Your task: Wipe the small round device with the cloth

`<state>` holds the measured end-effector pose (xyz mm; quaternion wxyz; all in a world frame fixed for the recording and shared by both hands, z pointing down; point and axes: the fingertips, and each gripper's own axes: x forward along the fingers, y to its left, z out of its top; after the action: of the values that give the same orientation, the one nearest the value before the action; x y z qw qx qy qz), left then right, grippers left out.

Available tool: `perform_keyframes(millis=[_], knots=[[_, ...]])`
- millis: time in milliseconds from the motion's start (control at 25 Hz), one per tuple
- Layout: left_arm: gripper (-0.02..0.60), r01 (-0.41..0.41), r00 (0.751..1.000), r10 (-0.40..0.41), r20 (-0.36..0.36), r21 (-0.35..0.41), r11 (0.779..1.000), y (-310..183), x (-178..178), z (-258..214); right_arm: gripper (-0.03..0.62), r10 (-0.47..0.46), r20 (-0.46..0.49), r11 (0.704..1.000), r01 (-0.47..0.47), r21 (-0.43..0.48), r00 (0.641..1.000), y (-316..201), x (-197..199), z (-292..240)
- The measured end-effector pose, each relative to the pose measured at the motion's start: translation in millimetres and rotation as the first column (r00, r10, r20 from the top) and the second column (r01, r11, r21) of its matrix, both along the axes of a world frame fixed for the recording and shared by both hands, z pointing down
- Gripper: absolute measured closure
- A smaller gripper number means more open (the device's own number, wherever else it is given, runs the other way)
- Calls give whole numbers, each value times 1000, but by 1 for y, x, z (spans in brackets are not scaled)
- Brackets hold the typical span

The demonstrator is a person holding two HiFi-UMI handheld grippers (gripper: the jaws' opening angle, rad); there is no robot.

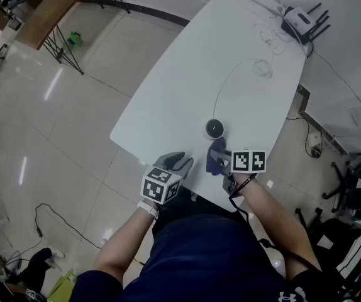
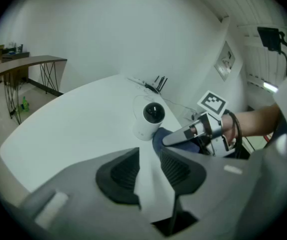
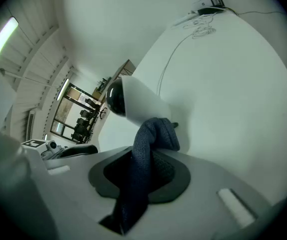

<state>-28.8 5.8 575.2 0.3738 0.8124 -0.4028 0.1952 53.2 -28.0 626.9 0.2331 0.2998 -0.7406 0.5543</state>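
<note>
Noting occlusions first: in the head view the right gripper [image 1: 221,158] sits mostly under its marker cube, and only a dark fold of the cloth [image 1: 216,163] shows beside it. In the right gripper view the cloth covers the base of the device [image 3: 133,101], so contact between them cannot be confirmed; the cloth end is at least just beside it. The far tip of the table [image 1: 187,74] is cut off by the frame.

Table: white, rounded, on a glossy tiled floor [image 1: 73,124]. A thin cable [image 1: 226,83] runs from the device toward a router [image 1: 303,19] at the far end. A wooden desk [image 1: 51,8] on black wire legs stands well apart.

Device: small white cylinder with a round black top, upright near the table's near edge, just ahead of the right gripper.

Right gripper: jaws clamped on the dark blue knit cloth. Left gripper [image 1: 182,163]: jaws apart, nothing between them but bare table.
</note>
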Motion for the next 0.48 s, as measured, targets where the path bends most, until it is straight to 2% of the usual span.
perform_keyframes(millis=[120, 200, 280, 320, 400, 480], knots=[[451, 29, 999, -29, -20, -9, 1000, 2, -4, -6, 522, -64, 35, 998, 64, 26, 997, 6, -27, -6], [451, 51, 997, -51, -50, -11, 999, 2, -8, -10, 522, -99, 92, 994, 94, 57, 991, 5, -46, -17], [451, 61, 990, -62, -129, -9, 998, 1, -11, -18, 520, -127, 177, 988, 109, 107, 976, 1, -62, -39], [451, 71, 979, -72, -192, -13, 997, 1, -14, -23, 520, -145, 222, 984, 116, 138, 964, 1, -68, -52], [450, 111, 930, -119, -348, -42, 993, -2, -21, -32, 520, -183, 299, 972, 127, 198, 936, 1, -73, -77], [433, 144, 849, -169, -500, -89, 986, -6, -27, -40, 520, -214, 368, 960, 125, 250, 905, -1, -70, -101]])
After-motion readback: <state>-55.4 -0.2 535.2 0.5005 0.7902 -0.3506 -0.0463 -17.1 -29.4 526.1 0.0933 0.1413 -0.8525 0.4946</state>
